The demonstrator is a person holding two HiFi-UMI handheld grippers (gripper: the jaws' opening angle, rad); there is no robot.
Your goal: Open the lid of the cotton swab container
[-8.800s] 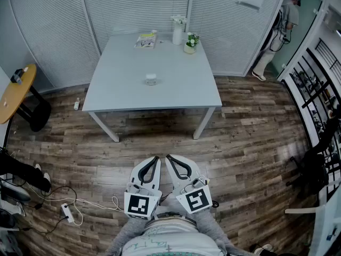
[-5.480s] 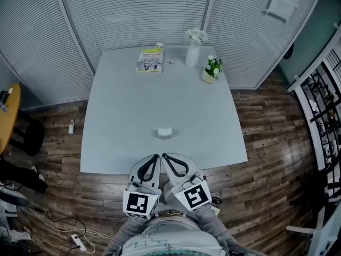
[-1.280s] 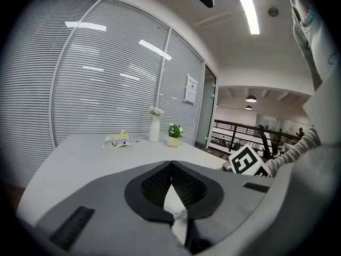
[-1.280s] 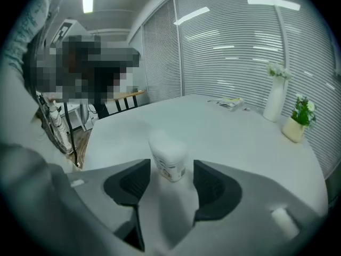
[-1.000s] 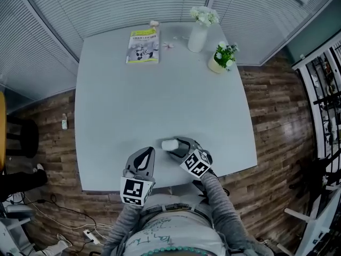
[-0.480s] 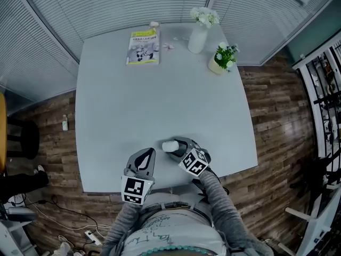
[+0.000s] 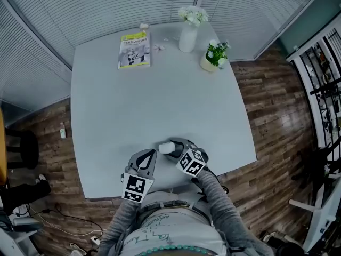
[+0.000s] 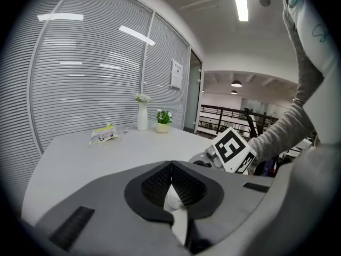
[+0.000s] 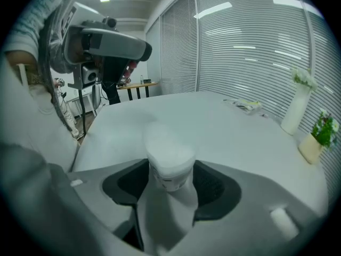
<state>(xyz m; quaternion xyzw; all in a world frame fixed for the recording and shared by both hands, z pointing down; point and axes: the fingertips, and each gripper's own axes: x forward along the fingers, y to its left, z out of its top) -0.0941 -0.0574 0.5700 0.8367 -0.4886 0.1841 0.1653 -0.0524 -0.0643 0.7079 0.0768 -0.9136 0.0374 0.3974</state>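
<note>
2 tools: right tool (image 7: 175, 146) grips cotton swab container (image 9: 169, 164); left tool (image 8: 171, 166) closed, seemingly empty.

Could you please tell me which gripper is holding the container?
The right gripper grips the small white round plastic cotton swab container; the left gripper is shut, empty.

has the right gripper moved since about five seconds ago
Yes. The right gripper has gone forward past the table's near edge, away from the left gripper, and now grips the cotton swab container.
</note>
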